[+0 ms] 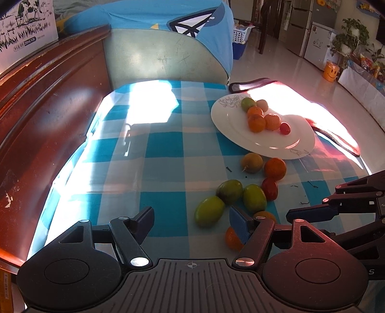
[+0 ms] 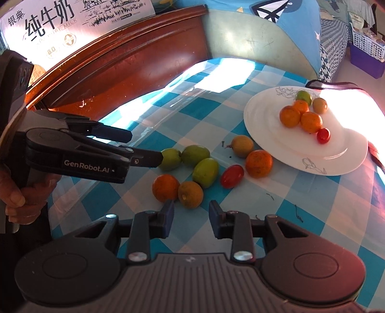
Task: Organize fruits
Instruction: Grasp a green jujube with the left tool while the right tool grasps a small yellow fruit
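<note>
A white plate sits on the blue checked cloth at the right and holds several small fruits: oranges, a green fruit and a red tomato. Loose fruits lie on the cloth before it: green ones, oranges and a red tomato. My left gripper is open and empty, with a green fruit just beyond its right finger. My right gripper is open and empty, just short of a brownish fruit.
A dark wooden headboard runs along the left. A pale chair back draped in blue cloth stands behind the table. A pink cloth lies under the plate's far side. A milk carton box sits at top left.
</note>
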{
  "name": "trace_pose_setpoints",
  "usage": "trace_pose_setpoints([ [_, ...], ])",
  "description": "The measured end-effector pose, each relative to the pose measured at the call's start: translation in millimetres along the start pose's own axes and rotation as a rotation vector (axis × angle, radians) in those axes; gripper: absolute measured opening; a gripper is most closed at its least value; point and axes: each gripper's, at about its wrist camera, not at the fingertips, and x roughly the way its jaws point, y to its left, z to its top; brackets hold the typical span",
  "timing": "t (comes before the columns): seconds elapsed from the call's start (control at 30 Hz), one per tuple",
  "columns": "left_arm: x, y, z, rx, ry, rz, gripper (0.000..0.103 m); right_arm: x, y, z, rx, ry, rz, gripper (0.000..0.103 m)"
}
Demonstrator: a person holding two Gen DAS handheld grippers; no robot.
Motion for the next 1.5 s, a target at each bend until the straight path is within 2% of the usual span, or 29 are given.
trace_pose_setpoints([
  [0.2, 10.1, -3.2, 1.0, 0.009, 0.010, -0.014, 0.068, 9.0, 2.8, 1.7, -0.023, 0.005, -0.014, 0.036],
  [0.53, 24.0, -6.4, 2.9, 0.007, 0.026, -0.048, 0.063, 13.6, 8.0, 1.6, -0.063, -0.012, -0.028, 0.036],
  [0.63, 26.6, -5.5, 2.5, -0.001, 0.027, -0.059, 0.059, 15.2, 6.9, 1.6, -0.059, -0.010, -0.027, 0.035],
  [0.8, 29.0, -3.6, 2.1, -0.011, 0.039, -0.073, 0.040, 15.9, 5.2, 2.1, -0.050, -0.005, -0.020, 0.024],
  [0.9, 30.6, -4.0, 0.8, -0.006, 0.045, -0.071, 0.033, 15.4, 4.6, 2.2, -0.048, -0.002, -0.018, 0.023],
  [1.37, 34.9, -8.5, -0.2, 0.015, 0.014, -0.051, 0.035, 21.3, 4.2, 1.7, -0.018, -0.004, -0.009, 0.027],
  [1.5, 33.8, -9.2, -0.6, 0.015, 0.013, -0.059, 0.029, 21.1, 3.1, 2.3, -0.012, -0.007, -0.006, 0.025],
])
